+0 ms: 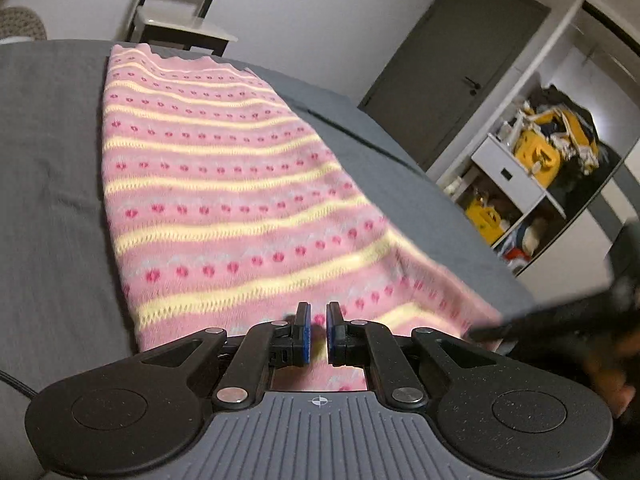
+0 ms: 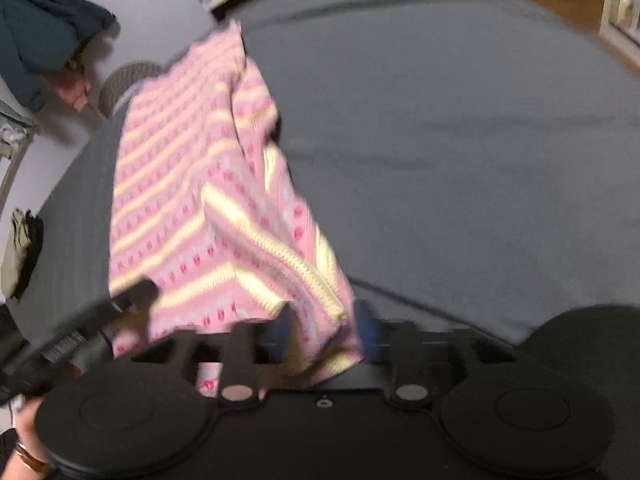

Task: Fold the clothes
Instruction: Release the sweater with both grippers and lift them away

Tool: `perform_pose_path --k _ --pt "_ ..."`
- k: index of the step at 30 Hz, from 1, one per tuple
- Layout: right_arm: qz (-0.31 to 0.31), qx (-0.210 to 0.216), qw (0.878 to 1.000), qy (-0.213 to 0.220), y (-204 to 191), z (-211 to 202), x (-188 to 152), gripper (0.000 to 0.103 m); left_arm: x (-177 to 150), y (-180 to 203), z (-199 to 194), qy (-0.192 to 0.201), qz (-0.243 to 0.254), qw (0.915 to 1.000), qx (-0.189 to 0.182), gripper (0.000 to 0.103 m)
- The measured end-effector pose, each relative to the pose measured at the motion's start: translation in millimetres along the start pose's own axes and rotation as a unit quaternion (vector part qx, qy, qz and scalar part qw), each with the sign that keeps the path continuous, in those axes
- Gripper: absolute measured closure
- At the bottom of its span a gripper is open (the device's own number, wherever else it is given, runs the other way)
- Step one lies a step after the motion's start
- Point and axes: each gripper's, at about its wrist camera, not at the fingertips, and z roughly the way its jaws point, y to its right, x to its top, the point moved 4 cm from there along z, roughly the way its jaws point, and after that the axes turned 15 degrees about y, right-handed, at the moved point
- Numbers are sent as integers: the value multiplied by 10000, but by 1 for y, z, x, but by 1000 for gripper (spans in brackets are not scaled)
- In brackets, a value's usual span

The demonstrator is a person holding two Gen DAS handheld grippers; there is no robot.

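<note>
Grey bed (image 1: 48, 152) carries the pink striped knit (image 1: 208, 168), laid lengthwise. Right claw (image 2: 320, 332) is clenched on its bunched near corner; left claw (image 1: 318, 330) hovers nearly closed, gripping nothing I can see — a one-sided lift could skew the fold.

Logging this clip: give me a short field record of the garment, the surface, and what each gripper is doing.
garment: pink knit with yellow stripes, lying lengthwise, near right edge lifted and bunched
surface: dark grey sheet
left gripper: fingers nearly closed with a narrow gap, over the near hem; grasp unclear
right gripper: shut on the lifted knit edge, view blurred
background: open shelf with yellow items, closed dark door
</note>
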Motion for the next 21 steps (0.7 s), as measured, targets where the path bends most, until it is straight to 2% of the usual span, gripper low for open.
perform_pose_path --k 2,3,6,8,9,10,14,17,21 --pt "-3 197 9993 304 -5 -11 16 56 0 1 -2 163 -78 9997 -163 98" --pt "26 437 9981 445 -9 -13 26 56 1 2 -2 216 -109 9994 -260 98" --pt "71 1028 9930 579 -26 10 59 57 6 5 3 300 -164 9978 -576 98" --pt "94 1399 9882 616 -39 29 81 65 5 5 11 290 -222 9969 -697 98" --pt "35 1480 9872 600 -46 43 90 74 4 4 14 275 -278 9965 -735 98" --pt "-120 1396 9888 517 -53 62 98 80 2 3 16 255 -346 9962 -762 98" --pt "-110 1259 9917 230 -60 112 110 80 0 0 21 211 -323 9960 -800 98" --pt "88 1430 9897 50 -60 127 107 80 0 -2 23 217 -308 9959 -826 98" --pt "-67 1495 9887 -11 -72 131 97 81 -2 -5 26 191 -395 9955 -844 98"
